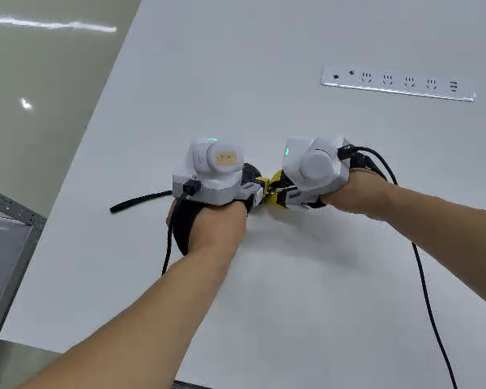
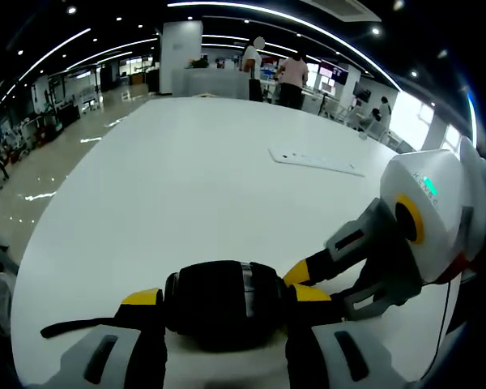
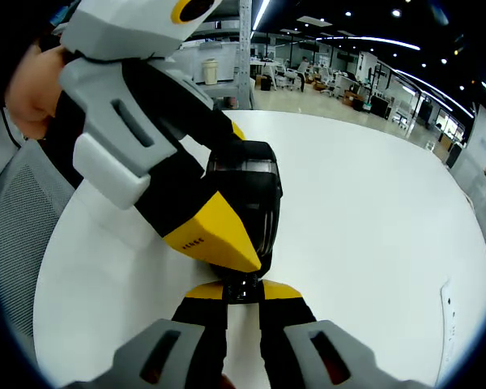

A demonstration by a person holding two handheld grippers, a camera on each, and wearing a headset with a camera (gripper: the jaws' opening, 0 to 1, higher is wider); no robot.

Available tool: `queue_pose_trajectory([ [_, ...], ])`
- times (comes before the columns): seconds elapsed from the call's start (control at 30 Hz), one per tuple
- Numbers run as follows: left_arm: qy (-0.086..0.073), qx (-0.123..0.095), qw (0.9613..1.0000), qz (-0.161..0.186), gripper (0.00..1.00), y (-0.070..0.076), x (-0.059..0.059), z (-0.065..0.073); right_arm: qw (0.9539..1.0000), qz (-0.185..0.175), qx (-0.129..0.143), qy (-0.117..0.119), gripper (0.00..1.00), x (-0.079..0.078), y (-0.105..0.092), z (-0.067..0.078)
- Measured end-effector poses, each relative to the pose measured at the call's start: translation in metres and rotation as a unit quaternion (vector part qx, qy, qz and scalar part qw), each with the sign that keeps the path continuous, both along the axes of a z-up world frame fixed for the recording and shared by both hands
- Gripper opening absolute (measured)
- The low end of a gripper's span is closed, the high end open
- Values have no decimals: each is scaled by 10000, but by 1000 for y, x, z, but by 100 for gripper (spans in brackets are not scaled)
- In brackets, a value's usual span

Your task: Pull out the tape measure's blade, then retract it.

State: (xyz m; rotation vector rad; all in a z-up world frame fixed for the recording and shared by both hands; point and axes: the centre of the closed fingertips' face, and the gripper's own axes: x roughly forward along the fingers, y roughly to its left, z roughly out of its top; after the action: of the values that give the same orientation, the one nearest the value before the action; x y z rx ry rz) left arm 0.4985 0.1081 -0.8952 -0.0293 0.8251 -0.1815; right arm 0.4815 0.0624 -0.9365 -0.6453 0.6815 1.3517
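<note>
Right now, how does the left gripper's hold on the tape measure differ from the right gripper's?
The left gripper has its jaws spread wide around the tape measure case; the right gripper has its jaws nearly together, pinching a small part at the case's front, probably the blade tip. The left clamps the case's sides; the right meets it end-on. Both have yellow-tipped jaws and are shut on the tape measure.

In the head view the tape (image 1: 251,173) is mostly hidden between the left gripper (image 1: 256,186) and right gripper (image 1: 276,194). Its blade tip, between the right jaws, is too small to tell.
</note>
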Motion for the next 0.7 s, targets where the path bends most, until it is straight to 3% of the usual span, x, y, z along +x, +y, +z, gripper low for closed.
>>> queue_pose_trajectory([
  [0.7, -30, 5, 10000, 20, 56, 1, 1, -1, 9999, 45, -112, 21, 14, 0, 1, -2],
])
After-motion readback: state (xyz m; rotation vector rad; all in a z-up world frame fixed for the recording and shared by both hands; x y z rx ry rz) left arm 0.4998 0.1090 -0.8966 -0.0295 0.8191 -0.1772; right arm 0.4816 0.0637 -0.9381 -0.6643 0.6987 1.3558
